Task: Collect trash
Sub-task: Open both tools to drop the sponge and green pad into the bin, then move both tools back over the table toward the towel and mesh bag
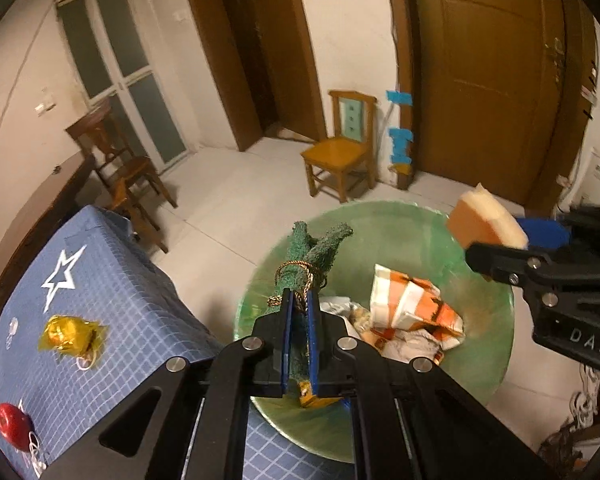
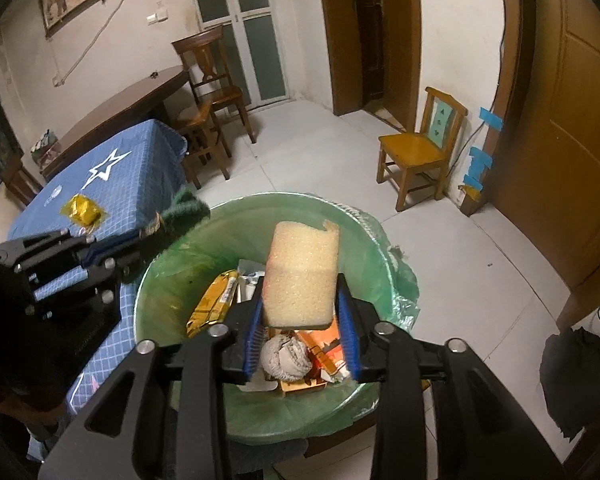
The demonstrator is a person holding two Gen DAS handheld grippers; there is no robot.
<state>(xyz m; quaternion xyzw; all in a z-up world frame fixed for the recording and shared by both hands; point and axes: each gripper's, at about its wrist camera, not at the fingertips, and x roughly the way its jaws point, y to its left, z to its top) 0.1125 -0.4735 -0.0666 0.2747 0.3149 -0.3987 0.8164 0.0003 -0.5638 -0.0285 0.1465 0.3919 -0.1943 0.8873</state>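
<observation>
The only legible lettering is "DAS", in pale raised capitals on the black body of the right gripper (image 1: 496, 240), at about four o'clock in the left wrist view. Print on the crumpled wrappers (image 1: 412, 308) in the bin is too blurred to read.

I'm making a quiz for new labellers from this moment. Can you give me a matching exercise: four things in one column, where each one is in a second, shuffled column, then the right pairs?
Things:
1. sponge
2. green fuzzy bundle
3. gold-wrapped item
4. orange-and-white wrapper

Places:
A. lying inside the green-lined bin
B. held in the right tongs above the bin
C. lying on the blue checked cloth
D. held in the left tongs above the bin

Pairs: 1-B, 2-D, 3-C, 4-A
</observation>
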